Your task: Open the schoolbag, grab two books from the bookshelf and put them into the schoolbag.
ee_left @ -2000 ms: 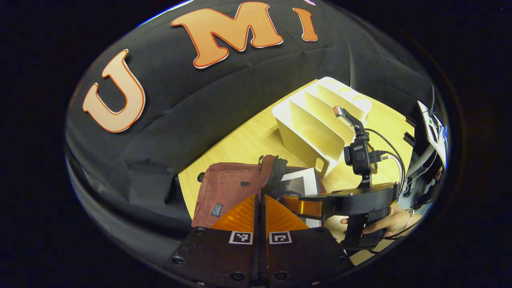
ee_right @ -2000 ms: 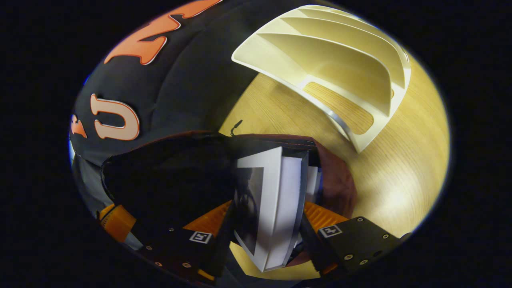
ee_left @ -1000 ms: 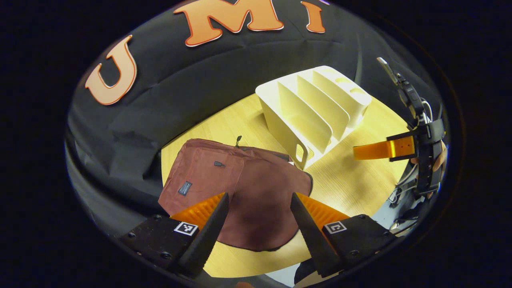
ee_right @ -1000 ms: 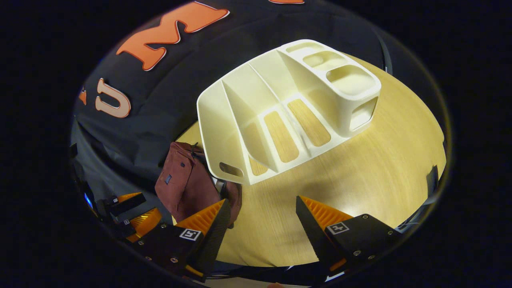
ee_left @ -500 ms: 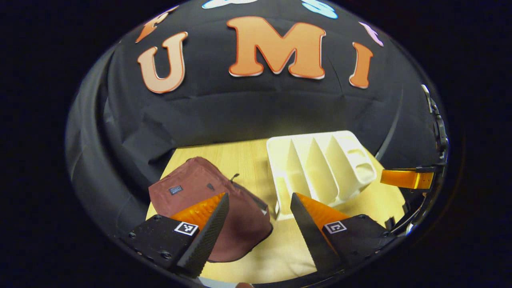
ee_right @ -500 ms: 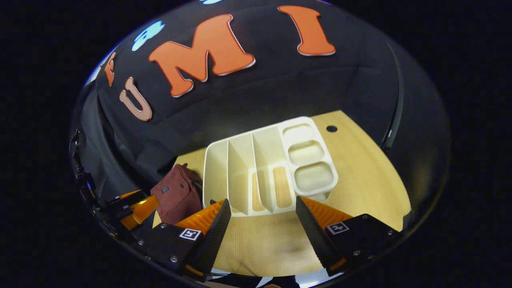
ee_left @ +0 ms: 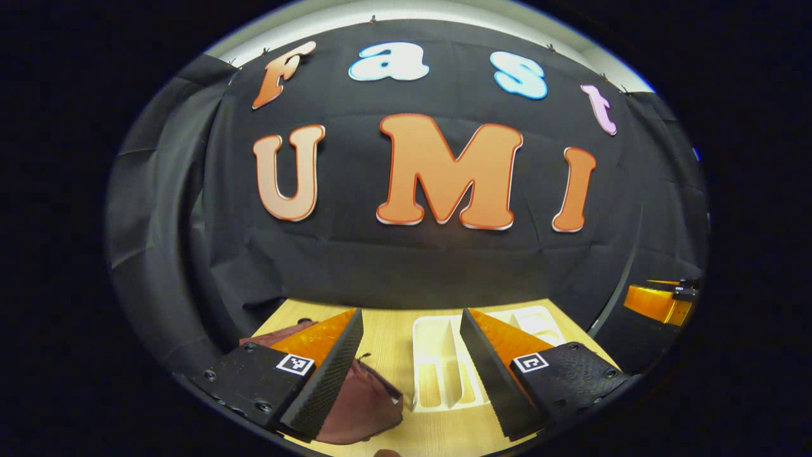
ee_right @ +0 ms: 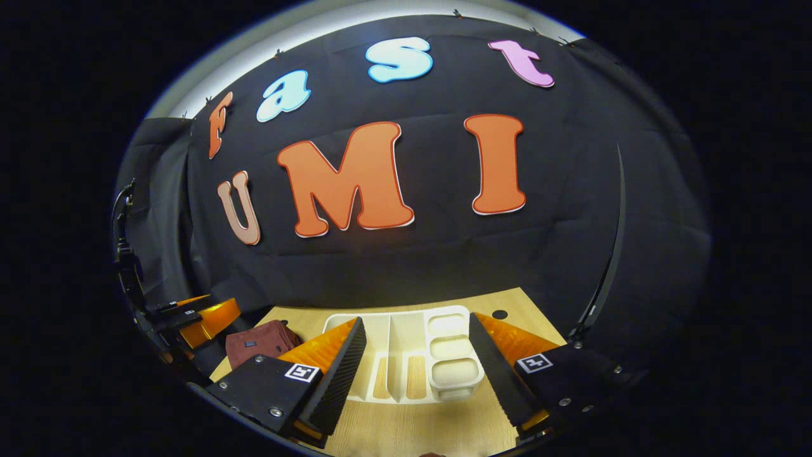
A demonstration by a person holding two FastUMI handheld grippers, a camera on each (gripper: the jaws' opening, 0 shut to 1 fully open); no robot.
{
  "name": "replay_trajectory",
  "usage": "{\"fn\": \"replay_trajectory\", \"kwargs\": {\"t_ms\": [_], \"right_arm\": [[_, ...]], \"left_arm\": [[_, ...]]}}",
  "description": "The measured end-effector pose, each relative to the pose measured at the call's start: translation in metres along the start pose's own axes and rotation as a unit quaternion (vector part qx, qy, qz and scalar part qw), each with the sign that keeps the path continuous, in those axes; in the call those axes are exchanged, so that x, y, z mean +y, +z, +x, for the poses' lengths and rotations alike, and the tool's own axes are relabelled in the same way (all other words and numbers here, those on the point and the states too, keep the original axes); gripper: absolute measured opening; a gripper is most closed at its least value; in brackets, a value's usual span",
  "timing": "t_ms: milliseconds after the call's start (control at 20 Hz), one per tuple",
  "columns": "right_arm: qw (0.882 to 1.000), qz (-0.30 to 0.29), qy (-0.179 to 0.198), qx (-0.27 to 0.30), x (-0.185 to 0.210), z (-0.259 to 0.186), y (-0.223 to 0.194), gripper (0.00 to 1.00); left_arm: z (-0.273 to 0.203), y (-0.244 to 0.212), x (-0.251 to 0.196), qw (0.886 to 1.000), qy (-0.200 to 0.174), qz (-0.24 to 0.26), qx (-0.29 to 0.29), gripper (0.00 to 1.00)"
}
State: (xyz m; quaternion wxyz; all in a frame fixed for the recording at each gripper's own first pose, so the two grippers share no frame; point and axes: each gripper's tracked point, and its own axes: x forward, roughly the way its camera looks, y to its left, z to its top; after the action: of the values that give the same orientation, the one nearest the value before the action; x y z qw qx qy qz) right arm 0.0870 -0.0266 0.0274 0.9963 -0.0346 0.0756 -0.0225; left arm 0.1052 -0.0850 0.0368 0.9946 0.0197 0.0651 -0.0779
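The maroon schoolbag (ee_left: pixel 358 406) lies flat on the wooden table (ee_left: pixel 387 343), low in the left gripper view and partly behind my left finger. To its right stands the white bookshelf (ee_left: pixel 438 374) with its slots empty. My left gripper (ee_left: pixel 410 312) is open, held back from both, with nothing between its fingers. In the right gripper view my right gripper (ee_right: pixel 417 317) is open too, facing the bookshelf (ee_right: pixel 412 358). There the schoolbag (ee_right: pixel 254 346) sits left of the shelf, and the left gripper (ee_right: pixel 200 317) shows at the far left.
The black cloth wall rises right behind the table. The shelf has three small trays (ee_right: pixel 453 355) at its right end. A round hole (ee_right: pixel 499 314) is in the table's far right part. Bare wood (ee_right: pixel 406 438) lies in front of the shelf.
The right gripper let go of the book in the bag, and the left one let go of the bag's flap. Both opened, drew back and tilted up, so the wall takes more of each view.
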Motion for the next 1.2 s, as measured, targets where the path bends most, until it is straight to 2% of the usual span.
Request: {"fn": "replay_trajectory", "kwargs": {"t_ms": [250, 300, 500, 750, 800, 850, 950, 1000, 1050, 1150, 1200], "right_arm": [[0.999, 0.006, -0.001, -0.04, 0.0, -0.01, 0.005, 0.97], [0.999, 0.006, -0.003, -0.039, 0.0, -0.012, 0.002, 0.97], [0.999, 0.015, -0.014, -0.049, 0.004, -0.014, 0.0, 0.97], [0.998, 0.032, -0.024, -0.049, 0.014, -0.016, -0.007, 0.97], [0.998, 0.029, -0.028, -0.053, 0.016, -0.019, -0.008, 0.97], [0.998, 0.026, -0.03, -0.058, 0.018, -0.022, -0.007, 0.97], [0.998, 0.027, -0.032, -0.056, 0.023, -0.028, -0.01, 1.0], [0.997, 0.029, -0.032, -0.056, 0.027, -0.031, -0.01, 0.97], [0.997, 0.03, -0.031, -0.058, 0.03, -0.033, -0.01, 1.0], [0.997, 0.027, -0.034, -0.062, 0.033, -0.038, -0.012, 1.0], [0.997, 0.024, -0.037, -0.066, 0.034, -0.041, -0.013, 0.97]], "left_arm": [[-0.013, 0.026, -0.014, 0.997, -0.014, 0.0, -0.075, 1.0], [-0.016, 0.03, -0.014, 0.997, -0.015, -0.001, -0.079, 0.96], [-0.025, 0.041, -0.02, 0.995, -0.027, 0.002, -0.097, 0.96], [-0.03, 0.039, -0.006, 0.994, -0.034, 0.008, -0.103, 0.96], [-0.031, 0.04, -0.004, 0.994, -0.037, 0.008, -0.106, 1.0], [-0.032, 0.037, -0.002, 0.994, -0.04, 0.009, -0.103, 0.96], [-0.033, 0.03, 0.003, 0.995, -0.042, 0.007, -0.094, 0.96], [-0.037, 0.029, 0.005, 0.995, -0.045, 0.004, -0.094, 0.96], [-0.04, 0.029, 0.007, 0.994, -0.046, 0.003, -0.095, 0.96], [-0.046, 0.029, 0.011, 0.994, -0.048, 0.005, -0.099, 0.96], [-0.049, 0.03, 0.014, 0.994, -0.048, 0.006, -0.102, 0.96]]}}
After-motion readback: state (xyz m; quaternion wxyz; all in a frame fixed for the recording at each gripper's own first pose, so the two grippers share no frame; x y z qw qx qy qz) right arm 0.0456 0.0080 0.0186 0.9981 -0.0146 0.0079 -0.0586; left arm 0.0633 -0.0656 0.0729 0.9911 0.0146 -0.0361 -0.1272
